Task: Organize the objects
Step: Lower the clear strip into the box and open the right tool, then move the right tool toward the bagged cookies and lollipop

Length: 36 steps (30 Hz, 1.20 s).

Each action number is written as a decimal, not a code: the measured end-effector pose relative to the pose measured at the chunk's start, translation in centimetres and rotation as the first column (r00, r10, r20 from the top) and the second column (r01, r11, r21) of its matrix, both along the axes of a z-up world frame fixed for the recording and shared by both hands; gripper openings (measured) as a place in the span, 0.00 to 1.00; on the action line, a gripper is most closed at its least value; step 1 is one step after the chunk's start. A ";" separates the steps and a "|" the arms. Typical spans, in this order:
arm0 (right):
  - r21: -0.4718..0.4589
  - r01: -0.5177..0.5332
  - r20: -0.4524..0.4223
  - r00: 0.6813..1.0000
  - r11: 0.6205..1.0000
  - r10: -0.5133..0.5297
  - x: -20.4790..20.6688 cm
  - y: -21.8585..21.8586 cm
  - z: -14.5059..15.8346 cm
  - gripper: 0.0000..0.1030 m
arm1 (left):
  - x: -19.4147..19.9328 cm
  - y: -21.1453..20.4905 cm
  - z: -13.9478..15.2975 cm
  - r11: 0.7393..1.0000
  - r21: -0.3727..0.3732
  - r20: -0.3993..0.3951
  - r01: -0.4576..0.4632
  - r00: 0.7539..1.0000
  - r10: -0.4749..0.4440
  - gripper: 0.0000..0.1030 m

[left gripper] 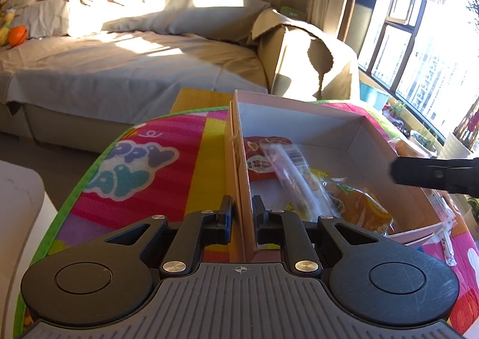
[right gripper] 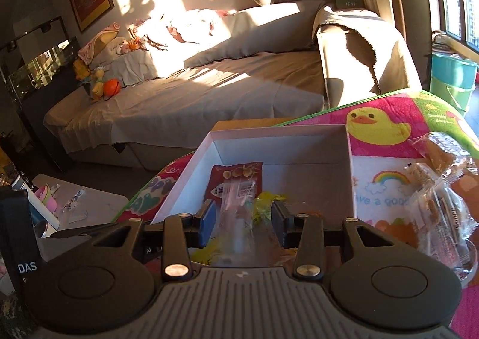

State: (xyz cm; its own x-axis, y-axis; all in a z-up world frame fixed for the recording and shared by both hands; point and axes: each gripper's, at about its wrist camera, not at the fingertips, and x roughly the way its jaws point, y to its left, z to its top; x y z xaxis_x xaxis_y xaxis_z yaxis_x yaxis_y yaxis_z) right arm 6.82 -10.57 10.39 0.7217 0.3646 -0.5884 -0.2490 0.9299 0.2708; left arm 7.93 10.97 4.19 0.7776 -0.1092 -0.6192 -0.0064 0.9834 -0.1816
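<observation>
L gripper (left gripper: 242,216), black two-finger tool, is clamped narrow on the near side wall of the pale cardboard box (left gripper: 299,105), one finger outside, one inside, steadying it on the bright kids' play mat (left gripper: 167,159). R gripper (right gripper: 244,219) hangs over the box interior w/ jaws part open. A clear plastic-wrapped snack stick (right gripper: 239,207) lies between the pads; it looks blurred in the left view, and I can't tell if the pads touch it. Further in: red snack packet (right gripper: 236,177) flat on the box floor, yellow-orange wrapped pastry (left gripper: 359,207) beside it. More clear-wrapped snacks (right gripper: 440,189) wait on the mat, right of the box. To do it well, IMO: keep L steady on the wall, let the stick settle flat alongside the red packet, then lift R straight out w/o snagging wrappers.
</observation>
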 end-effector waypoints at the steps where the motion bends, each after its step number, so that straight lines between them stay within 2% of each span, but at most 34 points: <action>1: -0.005 0.018 0.007 1.000 1.000 -0.018 -0.4 -0.8 0.1 0.39 | 0.0 0.0 0.0 1.000 0.000 0.000 0.000 1.000 0.000 0.15; 5: -0.058 0.120 0.050 0.992 0.991 -0.117 -2.5 -4.3 0.4 0.44 | 0.0 0.0 0.0 1.000 0.000 0.000 0.000 1.000 0.000 0.15; 8: -0.115 0.222 0.073 0.974 0.968 -0.214 -4.1 -7.3 0.1 0.48 | 0.0 -0.1 0.0 1.000 -0.001 -0.001 -0.002 1.000 0.002 0.15; 15: -0.264 0.374 0.037 0.925 0.889 -0.378 -6.7 -12.7 -3.0 0.53 | 0.0 -0.1 0.0 1.000 -0.005 -0.003 -0.004 1.000 0.004 0.15; 17: -0.268 0.385 0.010 0.918 0.883 -0.398 -7.0 -13.4 -3.9 0.53 | 0.0 -0.2 0.0 1.000 -0.004 -0.003 -0.004 1.000 0.004 0.15; 20: -0.257 0.379 -0.013 0.918 0.889 -0.396 -6.9 -13.5 -4.9 0.54 | 0.0 -0.1 0.0 1.000 -0.002 -0.004 -0.004 1.000 0.004 0.15; 24: -0.288 0.343 -0.006 0.933 0.894 -0.360 -6.2 -12.1 -5.6 0.56 | 0.0 -0.1 -0.1 1.000 0.001 -0.005 -0.003 1.000 0.003 0.15; 29: -0.346 0.309 0.053 0.949 0.886 -0.310 -4.8 -10.3 -5.2 0.56 | 0.0 -0.1 -0.2 1.000 0.000 -0.004 -0.003 1.000 0.003 0.15; 33: -0.427 0.255 0.122 0.967 0.868 -0.224 -3.7 -8.2 -4.8 0.56 | 0.0 -0.1 -0.1 1.000 0.000 -0.005 -0.003 1.000 0.003 0.15; 36: -0.467 0.220 0.129 0.975 0.857 -0.180 -2.1 -7.1 -5.1 0.55 | 0.0 -0.1 -0.1 1.000 -0.001 -0.005 -0.002 1.000 0.002 0.15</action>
